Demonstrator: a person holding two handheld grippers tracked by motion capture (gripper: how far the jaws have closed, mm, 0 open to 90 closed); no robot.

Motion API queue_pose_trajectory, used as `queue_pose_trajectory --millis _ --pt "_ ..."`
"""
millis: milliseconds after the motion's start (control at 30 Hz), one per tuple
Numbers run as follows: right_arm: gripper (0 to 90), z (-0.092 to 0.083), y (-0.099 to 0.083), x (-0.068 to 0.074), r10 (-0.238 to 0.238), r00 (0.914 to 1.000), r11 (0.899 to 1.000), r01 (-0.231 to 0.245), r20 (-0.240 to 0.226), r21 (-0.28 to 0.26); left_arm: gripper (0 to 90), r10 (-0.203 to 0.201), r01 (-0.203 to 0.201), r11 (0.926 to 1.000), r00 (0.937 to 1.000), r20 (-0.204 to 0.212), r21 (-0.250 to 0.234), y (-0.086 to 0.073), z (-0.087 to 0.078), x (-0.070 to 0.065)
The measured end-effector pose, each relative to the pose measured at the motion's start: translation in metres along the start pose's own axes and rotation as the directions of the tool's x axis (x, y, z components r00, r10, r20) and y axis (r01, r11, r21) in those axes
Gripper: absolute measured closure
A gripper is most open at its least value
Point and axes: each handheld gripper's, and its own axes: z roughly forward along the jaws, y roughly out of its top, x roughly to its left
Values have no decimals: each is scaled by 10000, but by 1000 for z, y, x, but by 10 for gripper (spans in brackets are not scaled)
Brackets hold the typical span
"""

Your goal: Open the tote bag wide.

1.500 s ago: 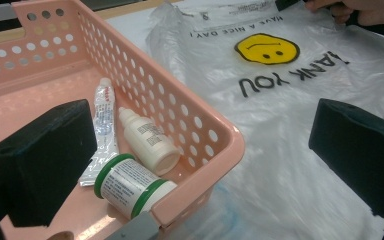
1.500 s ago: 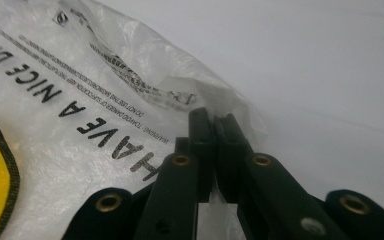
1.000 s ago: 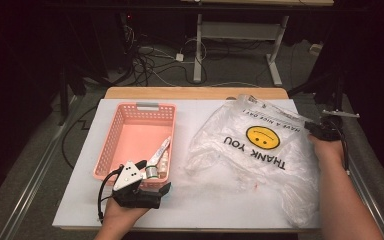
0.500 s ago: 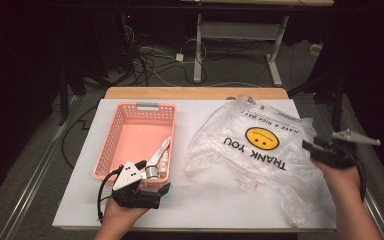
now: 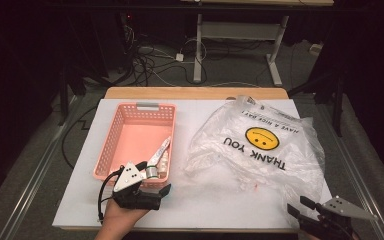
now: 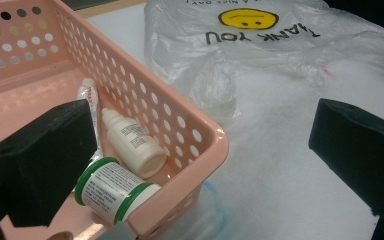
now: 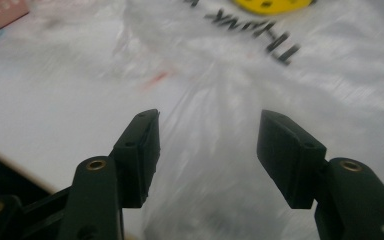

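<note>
Grippers: we count two, left gripper [image 5: 152, 191] wide open, empty; right gripper [image 5: 300, 209] just been opening, nothing gripped.
Bag: we see one plastic bag [image 5: 260, 145].
Basket: one pink basket [image 5: 111, 140], two bottles [image 6: 135, 147], one tube [image 6: 89, 97].

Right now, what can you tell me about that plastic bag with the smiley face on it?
The plastic bag is thin, clear and crinkled, lying flat and spread out on the white table, to the right of the pink basket and apart from it. It bears a yellow smiley face and black lettering reading THANK YOU and HAVE A NICE DAY, upside down from the high view. Small red marks show near its lower edge. Nothing grips it; whether anything is inside is unclear.
</note>
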Motion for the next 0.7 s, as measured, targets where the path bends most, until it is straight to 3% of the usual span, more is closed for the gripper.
queue_pose_trajectory --millis 100,133,200,233,467,500,600,700 --pt "462 5 -6 2 -15 9999 9988 22 -141 488 0 55 -55 10000 10000 32 31 0 1 -1" --pt "632 11 -7 3 -183 9996 9958 200 -195 897 0 84 -84 10000 10000 27 17 1 1 -1" --pt "824 16 -8 4 -429 9987 9926 457 -272 1127 0 104 -104 9999 9999 31 11 1 1 -1" --pt "878 16 -7 7 -490 9981 9917 531 -370 1172 0 101 -101 9999 9999 25 0 1 1 -1" --pt "897 20 1 28 -885 9909 9919 970 -1015 822 0 -2 2 10000 10000 10 -50 1 1 1" --pt "896 24 4 39 -1072 9855 9914 1159 -1318 606 0 2 -2 10000 10000 -5 -60 1 1 2" --pt "896 30 7 46 -1202 9811 9894 1310 -1513 632 0 21 -22 9999 10000 -69 -114 1 0 2" --pt "840 35 10 52 -1316 9772 9878 1434 -1667 608 0 -59 56 9998 9999 -134 -181 2 -1 2"
